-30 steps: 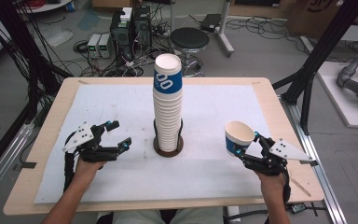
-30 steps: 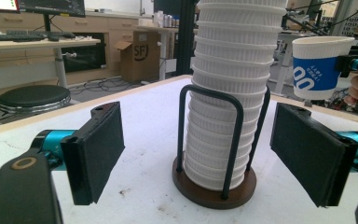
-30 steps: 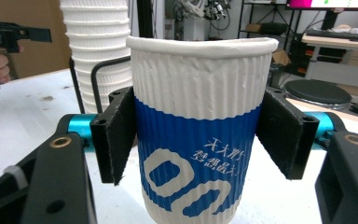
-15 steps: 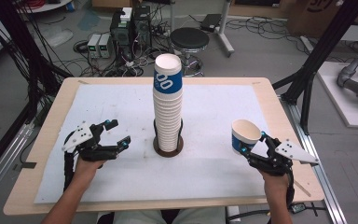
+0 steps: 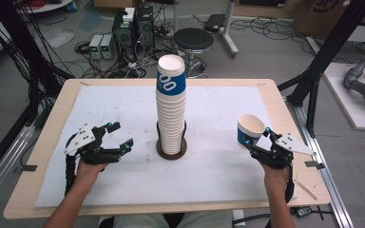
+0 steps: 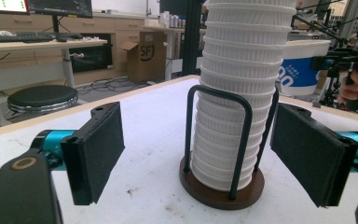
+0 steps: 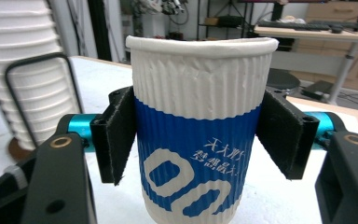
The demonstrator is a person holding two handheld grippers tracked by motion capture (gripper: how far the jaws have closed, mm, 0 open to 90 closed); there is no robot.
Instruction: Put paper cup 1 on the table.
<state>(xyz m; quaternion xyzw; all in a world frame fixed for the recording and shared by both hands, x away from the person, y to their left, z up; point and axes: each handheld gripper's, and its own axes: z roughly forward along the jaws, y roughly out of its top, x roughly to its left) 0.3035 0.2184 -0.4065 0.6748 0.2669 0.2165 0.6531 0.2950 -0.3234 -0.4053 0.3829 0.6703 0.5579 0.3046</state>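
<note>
A tall stack of white ribbed paper cups (image 5: 171,107), the top one with a blue band, stands in a black wire holder on a round brown base (image 5: 171,151) at the table's middle. My left gripper (image 5: 118,137) is open left of the stack, its pads (image 6: 98,149) spread on either side of the holder (image 6: 223,140) and apart from it. At the right, my right gripper (image 5: 255,141) is shut on a single blue-and-white cup (image 5: 248,129), upright, both pads (image 7: 120,135) pressing its blue band (image 7: 198,140). I cannot tell whether the cup rests on the table.
A white mat (image 5: 218,166) covers the wooden table (image 5: 43,166). Black frame posts (image 5: 323,61) rise at the back right, and a stool (image 5: 193,40) and electronics boxes stand on the floor behind. The stack (image 7: 23,70) is to the left in the right gripper view.
The right gripper has turned the held cup from tilted to upright and shifted slightly rightward. The left gripper has stayed open and almost still.
</note>
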